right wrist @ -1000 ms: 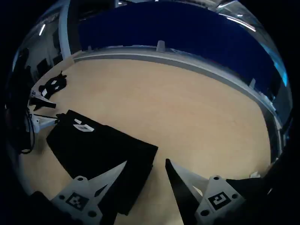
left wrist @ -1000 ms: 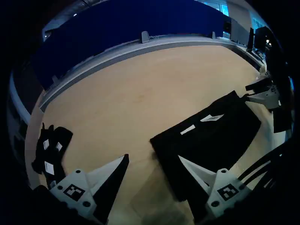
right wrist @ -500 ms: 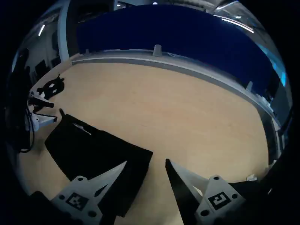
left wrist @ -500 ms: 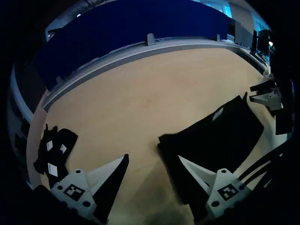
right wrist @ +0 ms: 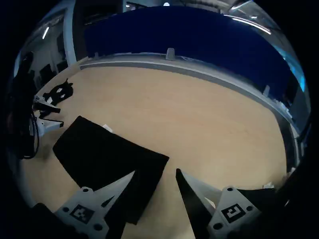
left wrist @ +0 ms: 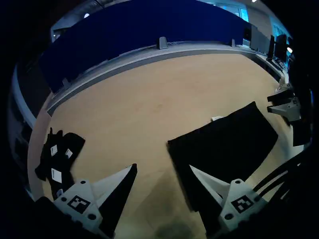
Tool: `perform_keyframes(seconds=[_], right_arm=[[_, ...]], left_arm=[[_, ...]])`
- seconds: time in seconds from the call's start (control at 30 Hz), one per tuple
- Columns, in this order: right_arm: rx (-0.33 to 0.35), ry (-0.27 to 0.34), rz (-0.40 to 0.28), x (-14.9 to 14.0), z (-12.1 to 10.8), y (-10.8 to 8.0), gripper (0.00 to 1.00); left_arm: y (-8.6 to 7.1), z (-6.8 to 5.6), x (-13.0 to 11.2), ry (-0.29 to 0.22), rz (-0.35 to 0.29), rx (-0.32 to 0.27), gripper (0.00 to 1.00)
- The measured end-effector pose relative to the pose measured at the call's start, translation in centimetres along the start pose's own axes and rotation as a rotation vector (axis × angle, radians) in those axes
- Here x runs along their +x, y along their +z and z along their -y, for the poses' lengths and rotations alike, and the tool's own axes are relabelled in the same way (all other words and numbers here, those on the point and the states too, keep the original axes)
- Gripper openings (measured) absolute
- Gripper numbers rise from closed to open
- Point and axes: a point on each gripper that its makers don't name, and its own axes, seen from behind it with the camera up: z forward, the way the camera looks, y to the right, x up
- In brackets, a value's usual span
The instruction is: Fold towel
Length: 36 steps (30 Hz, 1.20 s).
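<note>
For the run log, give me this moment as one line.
black towel: flat on table, ungripped | left gripper: open, empty | right gripper: open, empty | cloth pile: apart from towel

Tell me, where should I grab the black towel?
Probably at a corner. The black towel lies flat on the table, so there is nothing to pinch from above. Bring the left gripper in low from the side toward the nearest corner and slip one finger under the edge.
</note>
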Motion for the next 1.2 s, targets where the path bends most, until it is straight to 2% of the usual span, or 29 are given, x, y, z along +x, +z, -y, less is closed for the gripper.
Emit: perform_keyframes(seconds=[0.2,0.47,0.67,0.9,1.2], right_arm=[[0.007,0.011,0.007,-1.3,0.7,-1.4,0.69],[0.013,0.049,0.008,-3.3,1.7,-3.7,0.69],[0.016,0.052,0.008,-4.1,2.0,-5.1,0.69],[0.049,0.006,0.018,-4.6,2.4,-5.6,0.74],[0.127,-0.103,0.068,-6.0,4.2,-5.7,0.77]], left_arm=[[-1.5,-0.7,-1.2,-0.020,0.000,-0.013,0.86],[-4.2,-1.8,-3.8,-0.047,0.011,-0.027,0.86],[-5.4,-2.0,-5.3,-0.063,0.017,-0.029,0.86],[-6.9,-1.3,-6.4,-0.077,0.015,-0.006,0.86],[-10.7,-0.3,-9.2,-0.131,0.014,0.040,0.86]])
